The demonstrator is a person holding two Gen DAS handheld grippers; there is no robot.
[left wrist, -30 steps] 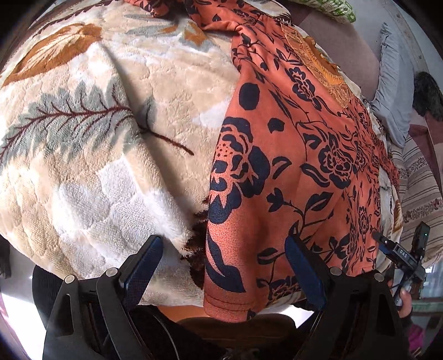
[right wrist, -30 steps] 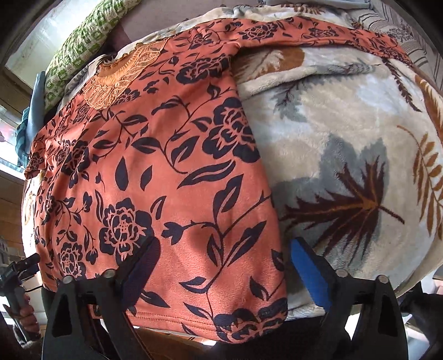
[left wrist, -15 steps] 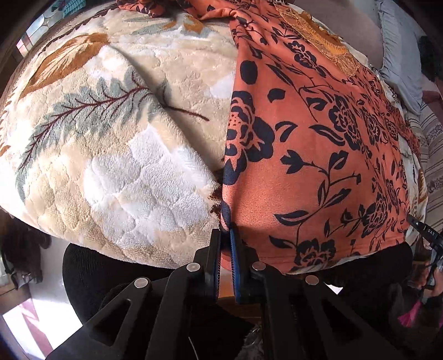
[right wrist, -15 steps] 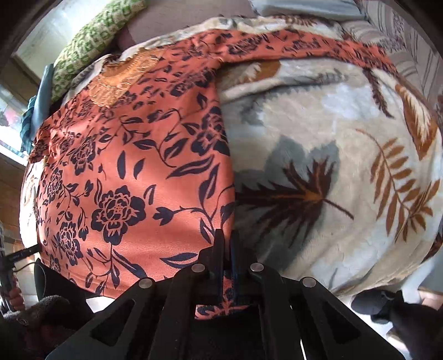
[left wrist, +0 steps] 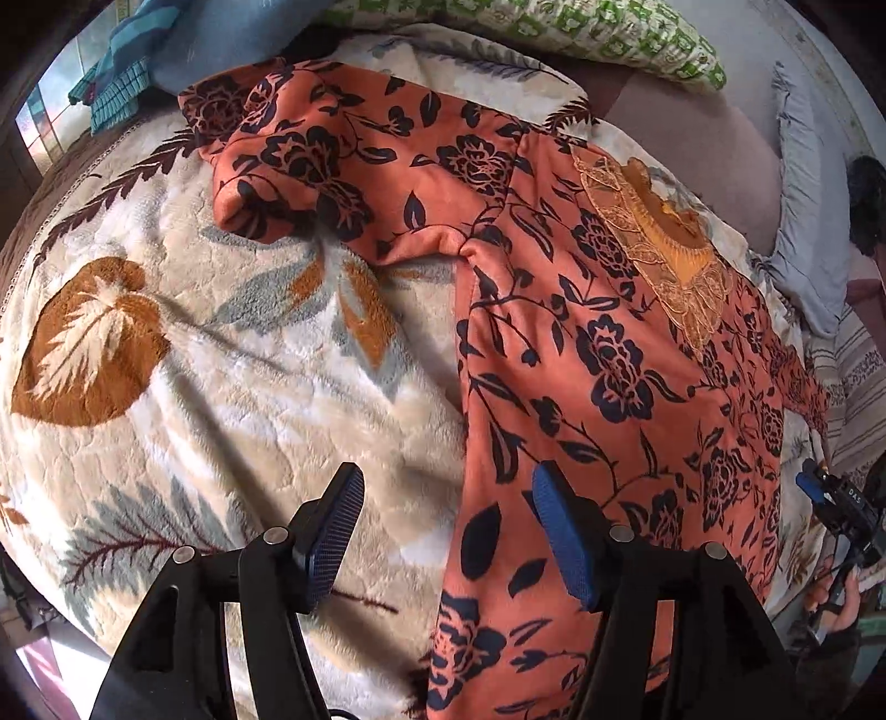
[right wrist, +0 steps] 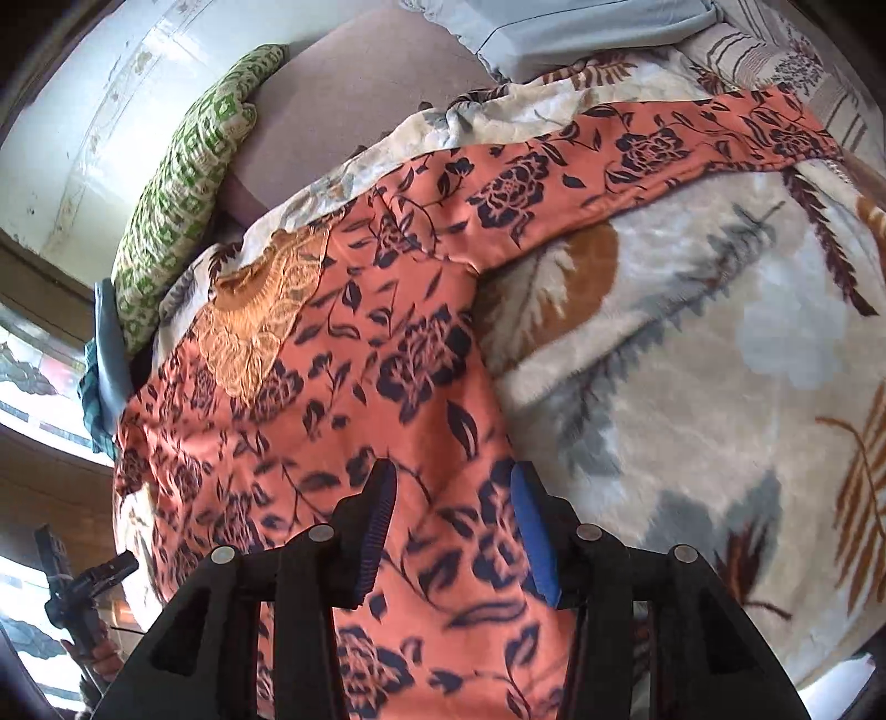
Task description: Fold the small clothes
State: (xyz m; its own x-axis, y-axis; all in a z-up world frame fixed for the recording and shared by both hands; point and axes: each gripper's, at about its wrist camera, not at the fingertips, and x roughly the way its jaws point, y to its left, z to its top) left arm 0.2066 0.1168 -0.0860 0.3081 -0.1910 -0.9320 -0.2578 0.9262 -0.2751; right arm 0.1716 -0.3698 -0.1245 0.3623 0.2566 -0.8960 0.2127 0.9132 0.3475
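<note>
Spread over a bed, the leaf-print fleece blanket [left wrist: 232,399] carries the orange floral top [left wrist: 609,354] flat, hem toward its near edge. Left gripper [left wrist: 443,531] and right gripper [right wrist: 451,526] are opening, pads clear of the cloth. Risk: loose sleeves may bunch, skewing the fold.

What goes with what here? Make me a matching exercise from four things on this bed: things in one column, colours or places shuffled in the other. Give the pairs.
Things
1. floral top
2. pillow
3. blanket
4. lace collar

Colour or place
a. cream plush with leaf print, under the garment
b. golden, at the garment's neck
c. green and white pattern, at the far edge of the bed
d. orange with dark flowers, spread out with sleeves to the sides

Pairs: 1-d, 2-c, 3-a, 4-b
</note>
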